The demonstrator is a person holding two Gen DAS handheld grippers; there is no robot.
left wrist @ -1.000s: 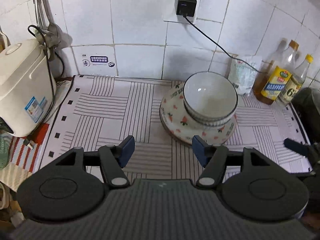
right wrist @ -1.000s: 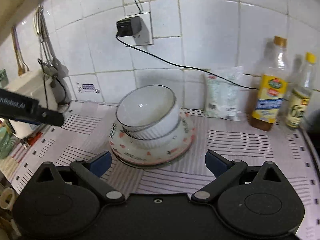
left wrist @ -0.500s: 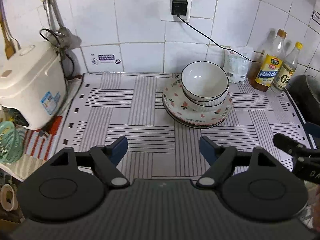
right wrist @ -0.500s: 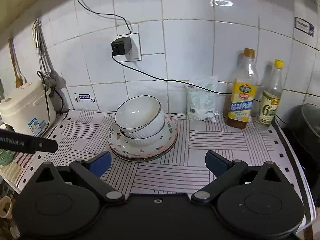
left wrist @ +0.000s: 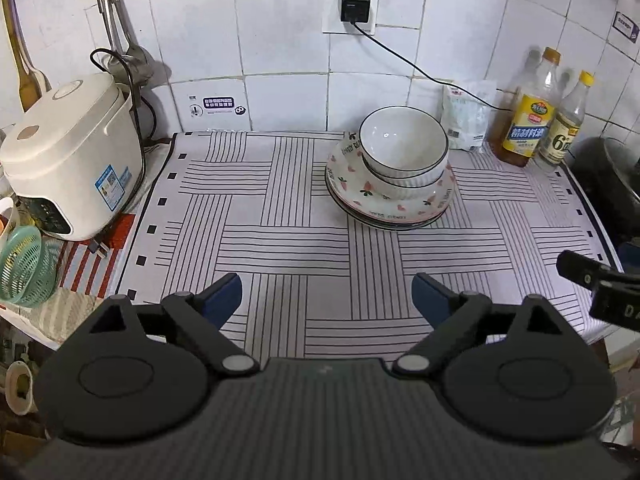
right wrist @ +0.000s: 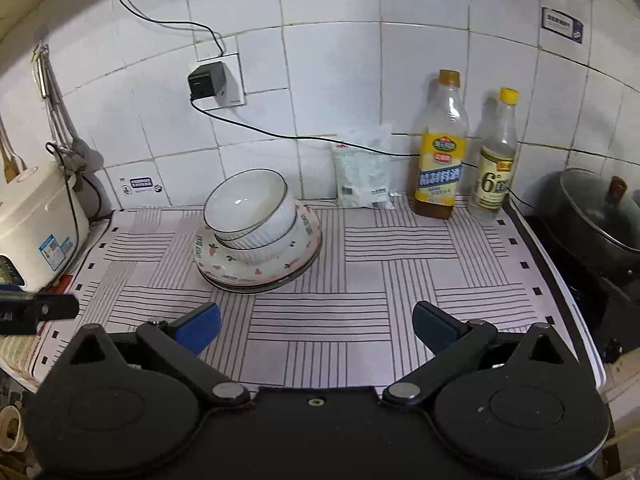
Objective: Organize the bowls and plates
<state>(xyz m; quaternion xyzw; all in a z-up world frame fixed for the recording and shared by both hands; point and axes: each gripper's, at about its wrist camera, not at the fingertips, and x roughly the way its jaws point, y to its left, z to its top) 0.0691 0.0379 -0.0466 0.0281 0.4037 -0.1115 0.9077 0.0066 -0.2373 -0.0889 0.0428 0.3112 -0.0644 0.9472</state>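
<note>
A striped mat (left wrist: 280,216) covers the worktop (right wrist: 560,312) below the white tiled wall. A white rice cooker (left wrist: 68,160) stands at its left edge. Toward the back sit stacked heart-patterned plates (left wrist: 384,204) carrying two nested white ribbed bowls (left wrist: 404,148), tilted. The left hand-held gripper (left wrist: 326,292) hovers over bare mat, jaws wide apart after just opening, nothing between them. The right hand-held gripper (right wrist: 316,322) is likewise spread and empty.
</note>
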